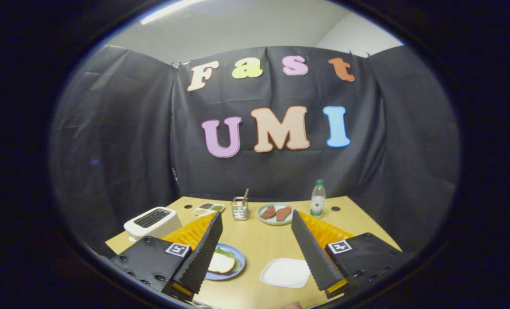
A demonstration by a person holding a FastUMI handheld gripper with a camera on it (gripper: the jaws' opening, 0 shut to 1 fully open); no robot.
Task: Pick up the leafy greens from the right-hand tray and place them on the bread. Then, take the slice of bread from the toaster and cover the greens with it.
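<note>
Above the table [255,240], hand-held gripper [255,246] spread wide, holding nothing.

Bread [220,262] atop greens [220,250], plated.

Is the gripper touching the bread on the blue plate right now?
Apart. The gripper view shows the gripper open and raised above the table, with the bread lying on the blue plate below.

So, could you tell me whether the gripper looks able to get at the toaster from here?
Probably yes: the gripper is open and holds nothing, and the toaster stands just beyond its left finger with nothing between them.
</note>
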